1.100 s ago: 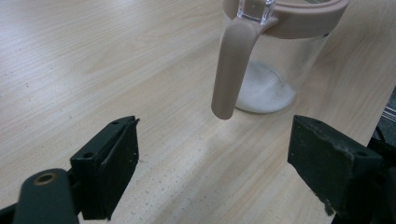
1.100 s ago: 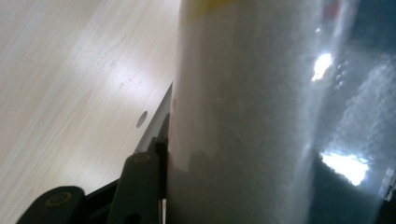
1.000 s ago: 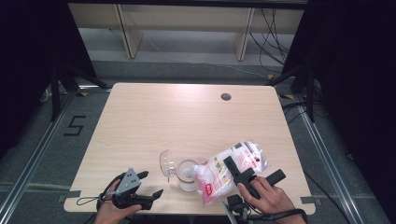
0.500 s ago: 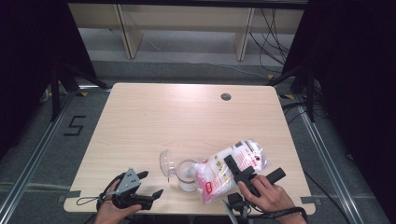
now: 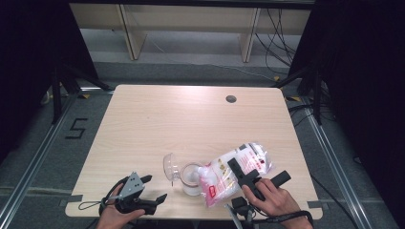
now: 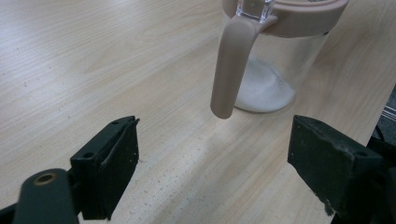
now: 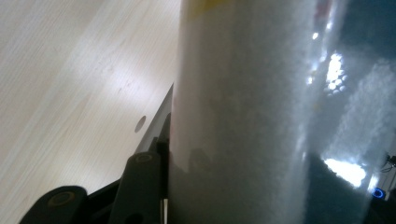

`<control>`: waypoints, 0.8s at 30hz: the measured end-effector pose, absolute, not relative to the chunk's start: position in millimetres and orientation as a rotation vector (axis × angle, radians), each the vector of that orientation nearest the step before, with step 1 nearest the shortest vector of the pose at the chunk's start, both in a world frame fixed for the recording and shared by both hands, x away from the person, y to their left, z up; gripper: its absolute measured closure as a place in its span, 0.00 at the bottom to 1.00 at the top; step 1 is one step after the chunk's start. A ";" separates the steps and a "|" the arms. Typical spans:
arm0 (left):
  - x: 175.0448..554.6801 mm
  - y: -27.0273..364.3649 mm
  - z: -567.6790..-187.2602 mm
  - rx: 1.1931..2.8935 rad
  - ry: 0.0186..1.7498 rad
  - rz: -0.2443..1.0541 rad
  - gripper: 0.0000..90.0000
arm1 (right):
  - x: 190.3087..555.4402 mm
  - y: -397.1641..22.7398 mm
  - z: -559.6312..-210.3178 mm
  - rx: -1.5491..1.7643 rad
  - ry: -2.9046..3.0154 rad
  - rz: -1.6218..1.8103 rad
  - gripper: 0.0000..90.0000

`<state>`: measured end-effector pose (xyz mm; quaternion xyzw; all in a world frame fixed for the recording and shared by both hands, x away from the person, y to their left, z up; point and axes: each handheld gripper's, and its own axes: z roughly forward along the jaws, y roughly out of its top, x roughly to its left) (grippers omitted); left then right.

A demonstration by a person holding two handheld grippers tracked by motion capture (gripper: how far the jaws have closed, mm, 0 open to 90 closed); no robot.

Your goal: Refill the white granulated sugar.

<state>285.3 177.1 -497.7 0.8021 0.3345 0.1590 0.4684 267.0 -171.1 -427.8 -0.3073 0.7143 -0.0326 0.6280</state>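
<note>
A clear jar (image 5: 191,179) with a pink rim stands near the table's front edge, its lid (image 5: 169,167) flipped open to the left. White granules lie in its bottom (image 6: 264,91). My right gripper (image 5: 258,172) is shut on a clear bag of white granules (image 5: 236,171) with a red label, held tilted with its lower end over the jar's mouth. In the right gripper view the bag (image 7: 243,112) presses against one black finger (image 7: 140,182). My left gripper (image 5: 155,187) rests open at the front left, its jaws (image 6: 215,163) wide apart and pointed at the jar's pink clasp (image 6: 231,70).
The wooden table (image 5: 191,119) has a dark round cable hole (image 5: 231,98) at the back right. Shelving and cables stand on the floor behind it. Metal rails run along both sides.
</note>
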 end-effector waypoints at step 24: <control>285.0 177.5 -497.3 1.967 0.827 0.391 0.18 | 264.9 -169.0 -427.1 -0.726 1.643 -0.067 0.68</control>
